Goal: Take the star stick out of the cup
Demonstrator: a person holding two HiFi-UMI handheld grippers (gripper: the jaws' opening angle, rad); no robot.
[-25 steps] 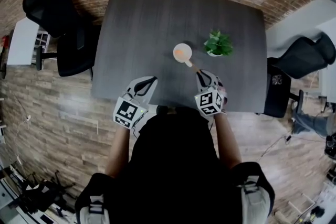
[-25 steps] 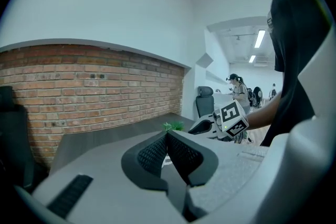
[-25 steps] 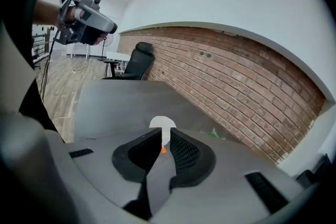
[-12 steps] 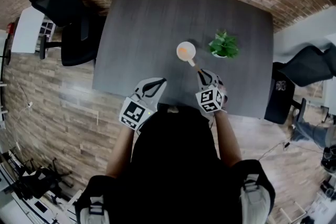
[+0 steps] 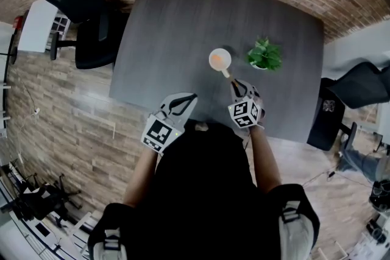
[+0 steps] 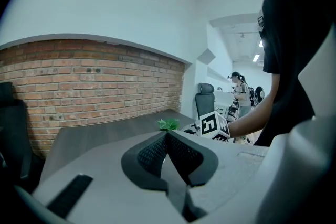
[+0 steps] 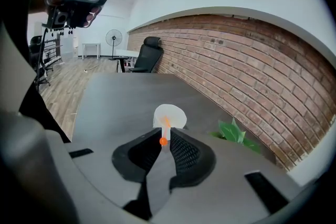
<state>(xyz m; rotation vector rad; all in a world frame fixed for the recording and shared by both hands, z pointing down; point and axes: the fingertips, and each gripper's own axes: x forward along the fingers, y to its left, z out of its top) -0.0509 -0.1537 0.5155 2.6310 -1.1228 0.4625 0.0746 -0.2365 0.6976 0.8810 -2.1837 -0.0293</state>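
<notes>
A white cup [image 5: 220, 59] stands on the dark grey table [image 5: 170, 27], with orange showing inside it. The thin orange star stick [image 5: 226, 72] slants out of the cup toward me. My right gripper [image 5: 234, 83] is just in front of the cup, shut on the stick's near end. In the right gripper view the stick's orange ball tip [image 7: 163, 140] sits pinched between the closed jaws of the right gripper [image 7: 164, 136], the cup [image 7: 169, 115] right beyond. No star shape is visible. My left gripper [image 5: 191, 96] hovers over the table's near edge, shut and holding nothing [image 6: 167, 135].
A small green potted plant [image 5: 265, 55] stands just right of the cup. Black office chairs sit at the table's far left [image 5: 79, 3] and right [image 5: 359, 82]. A brick wall runs behind the table. A person [image 6: 241, 93] stands far off in the room.
The head camera has shifted, so the table sits a little differently in view. Both grippers hold about the same places; the right one stays closed on the stick at the cup.
</notes>
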